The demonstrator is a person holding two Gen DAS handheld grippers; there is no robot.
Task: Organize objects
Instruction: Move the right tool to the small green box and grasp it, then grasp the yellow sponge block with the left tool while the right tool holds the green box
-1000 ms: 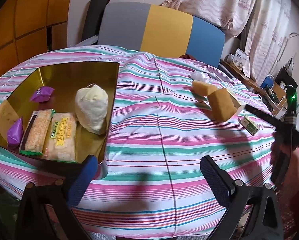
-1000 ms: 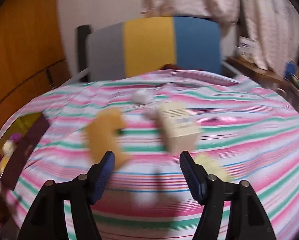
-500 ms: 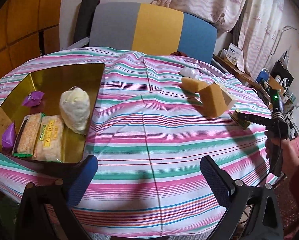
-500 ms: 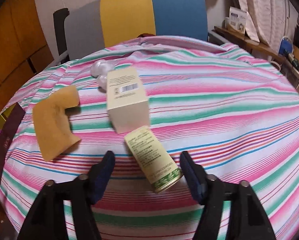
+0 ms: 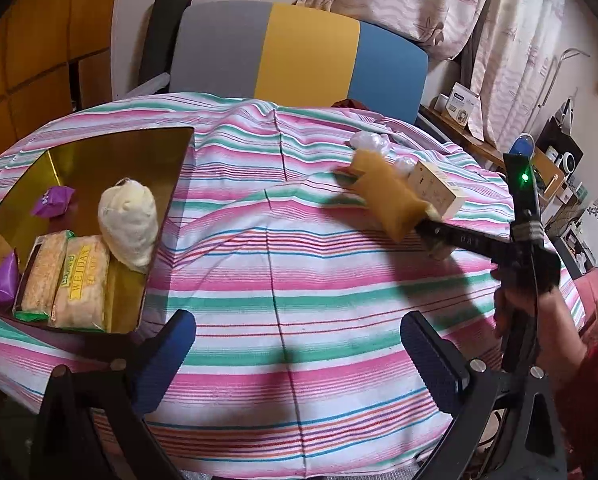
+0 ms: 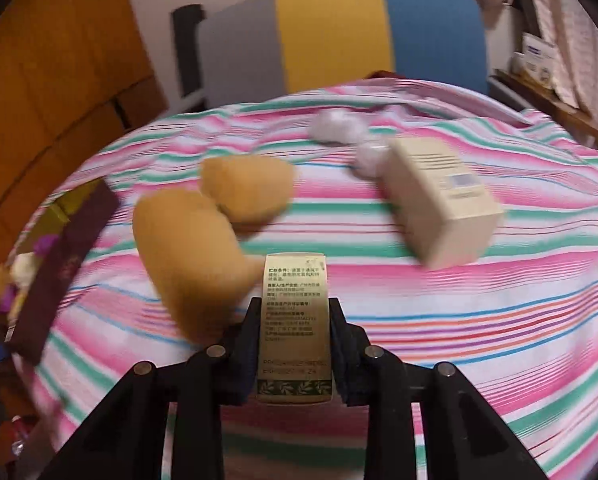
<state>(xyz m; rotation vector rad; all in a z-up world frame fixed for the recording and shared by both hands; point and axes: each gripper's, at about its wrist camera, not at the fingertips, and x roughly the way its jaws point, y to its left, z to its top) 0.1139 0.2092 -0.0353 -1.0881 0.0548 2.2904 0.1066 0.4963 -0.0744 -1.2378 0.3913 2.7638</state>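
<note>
My right gripper [image 6: 295, 320] is shut on a small pale-yellow printed box [image 6: 295, 312], just above the striped tablecloth [image 6: 459, 340]. Beyond it lie a folded tan cloth [image 6: 195, 248], a cream carton [image 6: 443, 200] and white crumpled wraps [image 6: 339, 128]. In the left wrist view my right gripper [image 5: 435, 236] reaches in beside the tan cloth [image 5: 387, 200] and the carton [image 5: 435, 192]. My left gripper [image 5: 295, 356] is open and empty over the near table edge. A gold tray [image 5: 99, 152] at the left holds a white pouch [image 5: 129, 220], cracker packs [image 5: 67, 280] and purple candies [image 5: 53, 202].
A grey, yellow and blue chair [image 5: 299, 56] stands behind the table. A cluttered shelf [image 5: 547, 160] and curtains are at the right. The tray's dark side [image 6: 63, 272] shows at the left of the right wrist view.
My right gripper moved forward over the small printed box and shut on it. The left gripper stayed open and shifted only slightly.
</note>
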